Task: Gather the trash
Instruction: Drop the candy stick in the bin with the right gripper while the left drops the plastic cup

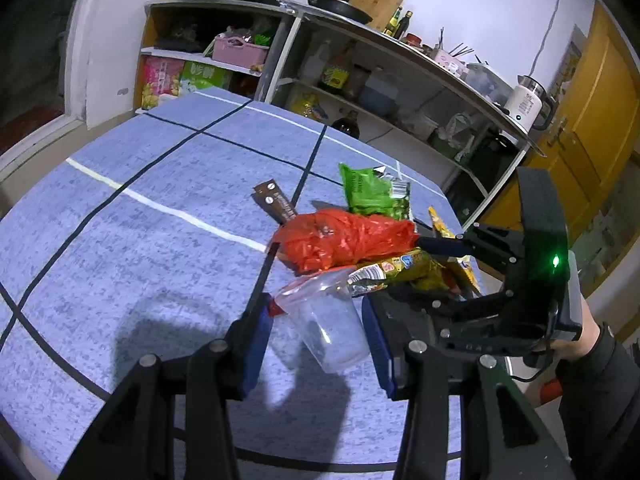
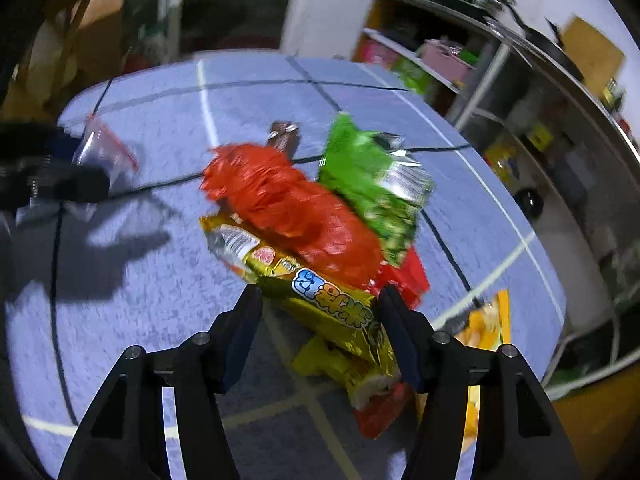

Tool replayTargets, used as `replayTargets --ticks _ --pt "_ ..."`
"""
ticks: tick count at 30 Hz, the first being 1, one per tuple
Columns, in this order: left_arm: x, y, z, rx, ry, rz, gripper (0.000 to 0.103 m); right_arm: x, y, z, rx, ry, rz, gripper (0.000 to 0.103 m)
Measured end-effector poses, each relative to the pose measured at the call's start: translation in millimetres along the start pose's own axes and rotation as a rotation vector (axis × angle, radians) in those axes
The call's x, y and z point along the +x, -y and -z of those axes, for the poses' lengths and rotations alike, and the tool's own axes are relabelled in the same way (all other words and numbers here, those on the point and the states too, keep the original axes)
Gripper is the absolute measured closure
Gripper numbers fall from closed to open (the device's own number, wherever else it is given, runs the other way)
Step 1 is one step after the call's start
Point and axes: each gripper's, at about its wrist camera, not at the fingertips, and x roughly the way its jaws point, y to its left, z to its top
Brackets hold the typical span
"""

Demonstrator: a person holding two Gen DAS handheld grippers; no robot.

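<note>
A pile of trash lies on the blue table [image 1: 120, 240]: a crumpled red plastic bag [image 1: 344, 240], a green snack wrapper [image 1: 372, 192], a brown wrapper [image 1: 276, 204] and a yellow snack packet [image 1: 400, 272]. My left gripper [image 1: 316, 328] is open around a clear zip bag [image 1: 328, 328] with a red seal. My right gripper [image 2: 320, 320] is open, its jaws on either side of the yellow packet [image 2: 320, 296], below the red bag [image 2: 292, 208] and the green wrapper [image 2: 376, 184]. The right gripper also shows in the left wrist view [image 1: 440, 246].
Metal shelves [image 1: 400, 80] with bottles, boxes, pans and a white kettle [image 1: 528, 104] stand behind the table. An orange-yellow wrapper [image 2: 484, 328] lies near the table's right edge. A yellow door [image 1: 592, 120] is at far right.
</note>
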Motion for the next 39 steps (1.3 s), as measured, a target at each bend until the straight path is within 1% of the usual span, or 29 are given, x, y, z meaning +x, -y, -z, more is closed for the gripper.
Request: replayTargets --ticks 1,2,3,4,5,6,9,11,14,17,22,27,29,30,33,36,37,38,39 --pt "0 -1 0 -0.003 -0.003 0.001 0.055 4 -4 -2 -0.027 -0.017 0.007 0.042" --pt "0 -2 1 -0.005 -0.004 0.002 0.055 5 -6 -2 -0.045 -0.027 0.009 0.045" --pt "0 -3 2 -0.006 -0.004 0.002 0.055 8 -10 -3 -0.063 -0.039 0.001 0.059" --pt "-1 -3 2 -0.008 -0.003 0.002 0.055 10 -13 -3 -0.078 -0.052 0.001 0.065" --pt "-2 -4 2 -0.008 -0.001 0.001 0.055 10 -16 -3 -0.088 -0.056 0.013 0.067" --pt "-2 -4 3 -0.008 -0.001 0.0 0.055 10 -17 -3 -0.09 -0.059 0.013 0.079" --pt "-2 -7 4 -0.015 -0.005 -0.006 0.055 5 -18 1 -0.073 -0.047 -0.006 0.082" --pt "-3 -8 4 -0.017 -0.005 -0.007 0.055 1 -19 2 -0.063 -0.039 0.005 0.086" --pt "-4 -7 4 -0.015 0.0 -0.007 0.055 -13 -18 5 -0.008 -0.007 -0.019 0.087" --pt "-5 -4 4 -0.01 0.003 -0.009 0.055 -28 -18 8 0.03 0.021 -0.022 0.087" --pt "-6 6 5 0.02 0.015 0.017 0.055 -58 -13 25 0.141 0.07 -0.005 0.087" --pt "-2 33 6 0.075 0.013 0.067 0.055 -97 2 63 0.309 0.123 0.039 0.087" --pt "2 50 7 0.1 0.004 0.093 0.055 -114 11 91 0.408 0.134 0.069 0.087" --pt "3 59 9 0.114 0.0 0.103 0.055 -119 13 100 0.434 0.134 0.08 0.087" --pt "10 92 12 0.17 -0.021 0.159 0.055 -135 21 147 0.557 0.113 0.132 0.087" --pt "18 130 19 0.24 -0.048 0.207 0.055 -146 30 192 0.684 0.09 0.169 0.087" --pt "22 145 23 0.266 -0.062 0.225 0.055 -148 33 201 0.711 0.085 0.177 0.087" --pt "26 158 26 0.286 -0.075 0.238 0.055 -152 37 221 0.764 0.075 0.19 0.087" --pt "30 169 28 0.304 -0.086 0.25 0.055 -154 39 231 0.79 0.071 0.195 0.087"
